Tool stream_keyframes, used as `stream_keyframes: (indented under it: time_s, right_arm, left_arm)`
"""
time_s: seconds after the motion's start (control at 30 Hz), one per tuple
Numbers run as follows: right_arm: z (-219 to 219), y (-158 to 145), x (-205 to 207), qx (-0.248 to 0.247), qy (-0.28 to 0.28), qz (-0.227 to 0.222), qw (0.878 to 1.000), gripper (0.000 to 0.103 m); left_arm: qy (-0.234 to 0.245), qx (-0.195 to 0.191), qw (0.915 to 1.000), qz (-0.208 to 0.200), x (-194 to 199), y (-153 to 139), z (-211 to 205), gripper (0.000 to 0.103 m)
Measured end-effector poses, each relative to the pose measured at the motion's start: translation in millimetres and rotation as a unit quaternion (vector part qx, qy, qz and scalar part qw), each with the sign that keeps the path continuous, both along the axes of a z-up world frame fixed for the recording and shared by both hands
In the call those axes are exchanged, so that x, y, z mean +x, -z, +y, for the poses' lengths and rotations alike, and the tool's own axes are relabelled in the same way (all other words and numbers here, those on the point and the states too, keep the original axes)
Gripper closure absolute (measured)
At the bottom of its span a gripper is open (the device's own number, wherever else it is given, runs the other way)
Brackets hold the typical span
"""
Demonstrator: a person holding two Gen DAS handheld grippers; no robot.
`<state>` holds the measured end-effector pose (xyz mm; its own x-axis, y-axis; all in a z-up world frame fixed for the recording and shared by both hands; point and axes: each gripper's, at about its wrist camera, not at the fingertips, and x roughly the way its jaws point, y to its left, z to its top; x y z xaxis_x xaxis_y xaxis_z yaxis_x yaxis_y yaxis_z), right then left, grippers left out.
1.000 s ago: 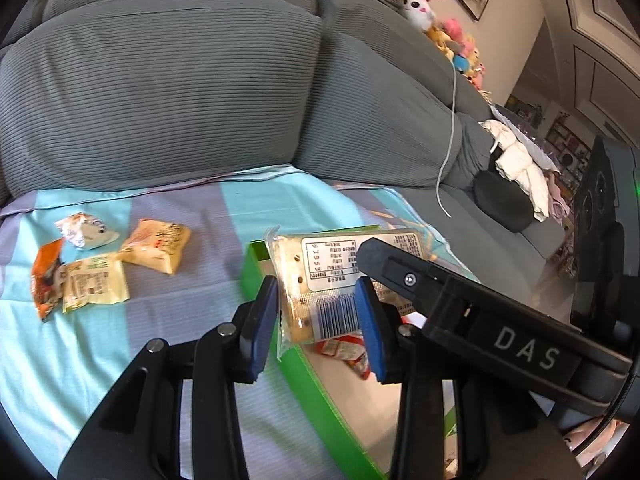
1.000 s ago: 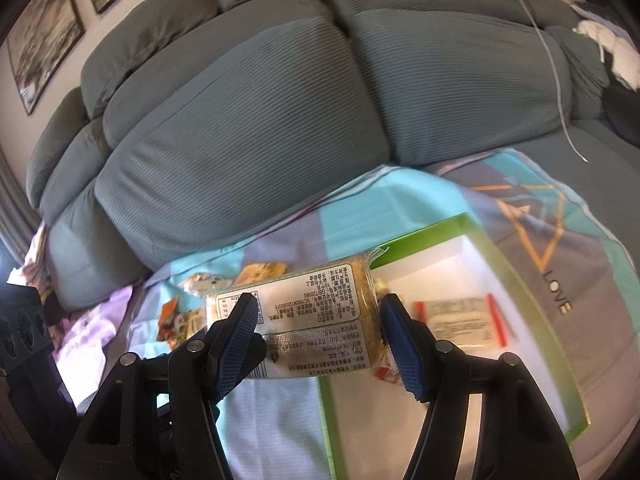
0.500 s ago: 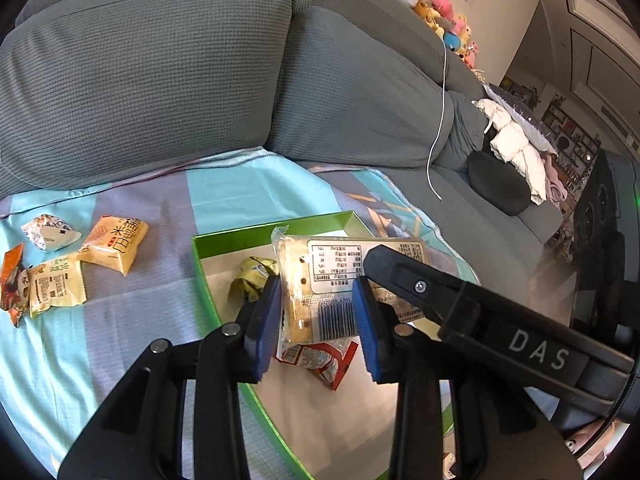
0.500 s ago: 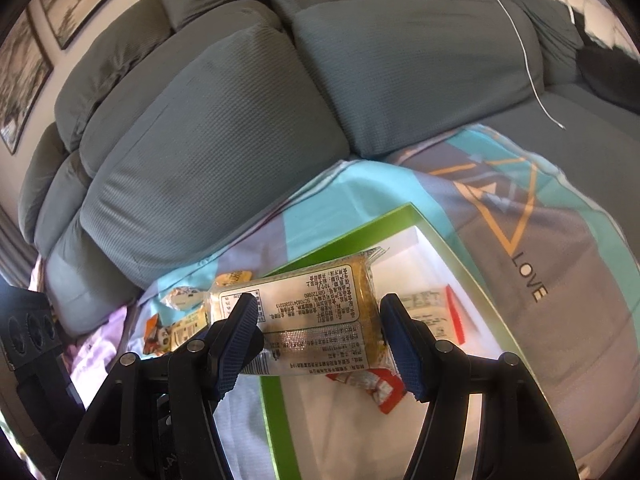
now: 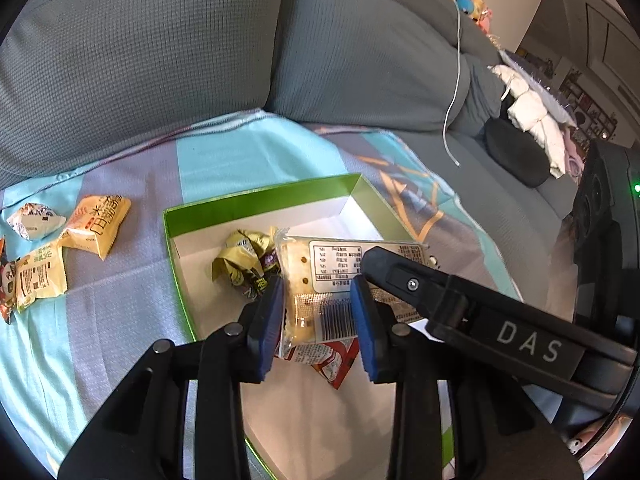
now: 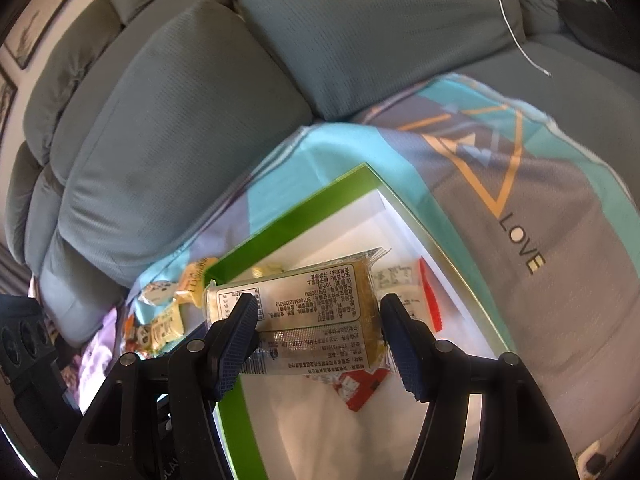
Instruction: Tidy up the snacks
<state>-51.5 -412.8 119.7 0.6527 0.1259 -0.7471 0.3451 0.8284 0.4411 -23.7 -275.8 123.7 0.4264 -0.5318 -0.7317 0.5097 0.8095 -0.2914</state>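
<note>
A long clear packet of crackers (image 5: 340, 256) with a white label hangs just above the open green box (image 5: 260, 200). My left gripper (image 5: 316, 286) is shut on its barcode end. One finger (image 5: 404, 280) of my right gripper lies over the packet's far half. In the right wrist view my right gripper (image 6: 319, 302) is shut across the same packet (image 6: 320, 280), with a pad on each long side, over the box (image 6: 288, 224). Inside the box lie a crumpled yellow-green wrapper (image 5: 240, 256), a red-and-white packet (image 5: 324, 360) and a red-edged packet (image 6: 404, 280).
Several loose snack packets (image 5: 98, 220) lie on the striped cloth (image 5: 224, 160) left of the box. Grey sofa cushions (image 5: 160, 60) rise right behind it. A white cable (image 5: 452, 120), a dark cushion (image 5: 516, 152) and folded white cloth (image 5: 532, 120) sit on the sofa at right.
Both grippers have carried the cracker packet down and forward, from the box's near-left edge to over its inside. The wrappers in the box have come into view beneath it.
</note>
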Motion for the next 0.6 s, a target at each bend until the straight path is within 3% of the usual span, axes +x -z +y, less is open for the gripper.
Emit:
stream_keyframes:
  time_s: [0.6]
  right_arm:
    - [-12.1,31.1,13.4,0.006,0.016,0.066,0.998,0.036]
  left_arm:
    - [0.011,0.035,0.9977,0.057,4.7,26.4,-10.1,0.07]
